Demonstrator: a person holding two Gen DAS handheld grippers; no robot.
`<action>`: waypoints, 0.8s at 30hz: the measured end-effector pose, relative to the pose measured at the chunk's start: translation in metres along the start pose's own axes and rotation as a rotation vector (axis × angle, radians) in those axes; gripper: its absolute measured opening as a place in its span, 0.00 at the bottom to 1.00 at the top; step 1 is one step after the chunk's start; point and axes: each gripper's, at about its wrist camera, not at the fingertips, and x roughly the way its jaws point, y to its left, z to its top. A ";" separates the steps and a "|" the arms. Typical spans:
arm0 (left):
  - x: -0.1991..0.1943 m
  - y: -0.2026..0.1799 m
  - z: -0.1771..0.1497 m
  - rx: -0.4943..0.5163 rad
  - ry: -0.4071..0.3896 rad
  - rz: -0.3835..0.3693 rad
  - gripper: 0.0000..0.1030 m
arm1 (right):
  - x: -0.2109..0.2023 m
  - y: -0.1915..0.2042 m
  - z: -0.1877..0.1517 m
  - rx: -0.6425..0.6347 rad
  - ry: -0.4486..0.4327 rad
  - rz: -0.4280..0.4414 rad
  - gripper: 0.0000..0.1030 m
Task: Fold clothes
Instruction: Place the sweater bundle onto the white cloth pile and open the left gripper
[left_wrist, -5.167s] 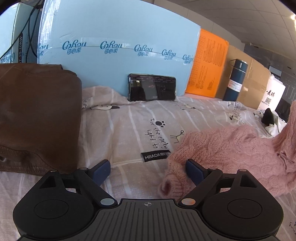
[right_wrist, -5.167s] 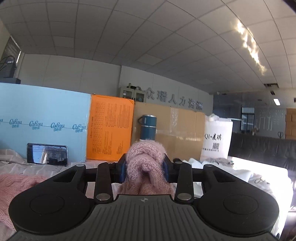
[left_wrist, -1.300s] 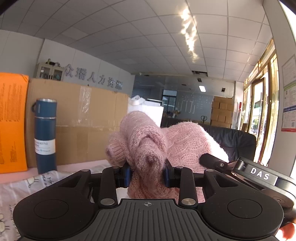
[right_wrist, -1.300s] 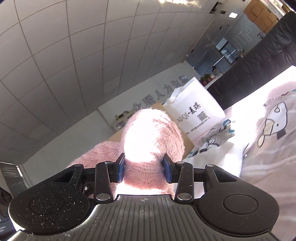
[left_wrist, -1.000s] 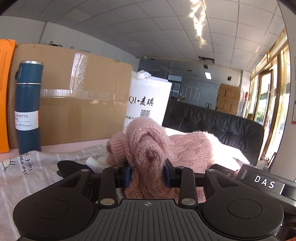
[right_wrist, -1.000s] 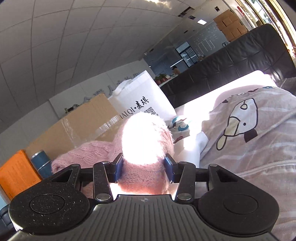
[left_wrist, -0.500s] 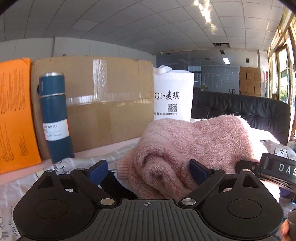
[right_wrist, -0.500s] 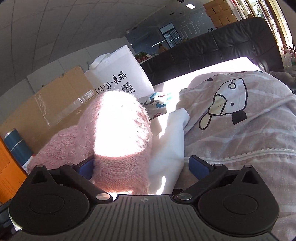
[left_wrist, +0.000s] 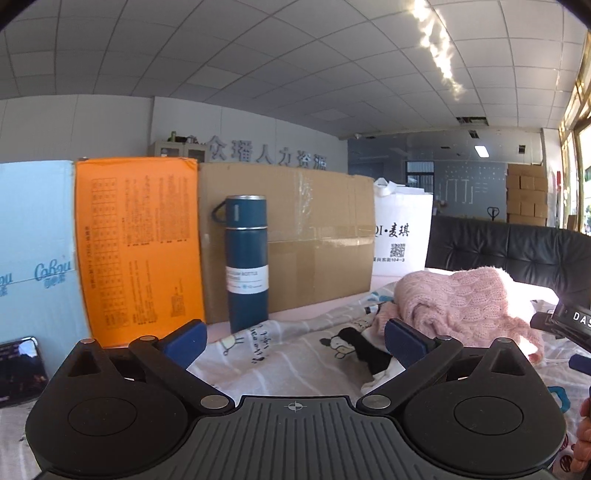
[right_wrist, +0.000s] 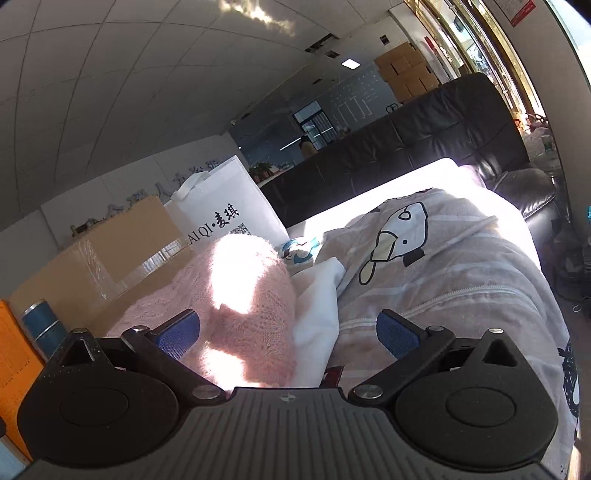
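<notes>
A folded pink knit sweater (left_wrist: 458, 299) lies on the patterned bedsheet (left_wrist: 295, 350) at the right of the left wrist view. My left gripper (left_wrist: 295, 338) is open and empty, to the left of the sweater and apart from it. In the right wrist view the sweater (right_wrist: 240, 306) lies close in front, bright in sunlight. My right gripper (right_wrist: 286, 332) is open, its jaws standing wide around the sweater's near end without holding it.
A blue flask (left_wrist: 246, 262), an orange board (left_wrist: 138, 243), a cardboard box (left_wrist: 314, 236) and a white bag (left_wrist: 402, 236) stand along the back. A phone (left_wrist: 18, 365) leans at far left. White cloth (right_wrist: 317, 306) lies beside the sweater; a black sofa (right_wrist: 424, 147) is behind.
Both grippers held the sweater aloft, lowered it onto the bed at the right and opened. The left gripper has since pulled back to the left, away from the sweater.
</notes>
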 end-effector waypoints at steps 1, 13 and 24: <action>-0.008 0.008 0.001 -0.012 -0.002 -0.005 1.00 | -0.005 0.005 -0.005 0.003 0.019 -0.004 1.00; -0.055 0.079 -0.026 -0.188 -0.049 -0.115 1.00 | -0.106 0.114 -0.079 -0.227 0.069 0.018 1.00; -0.076 0.058 -0.040 -0.048 -0.221 -0.165 1.00 | -0.148 0.146 -0.119 -0.423 -0.172 -0.127 1.00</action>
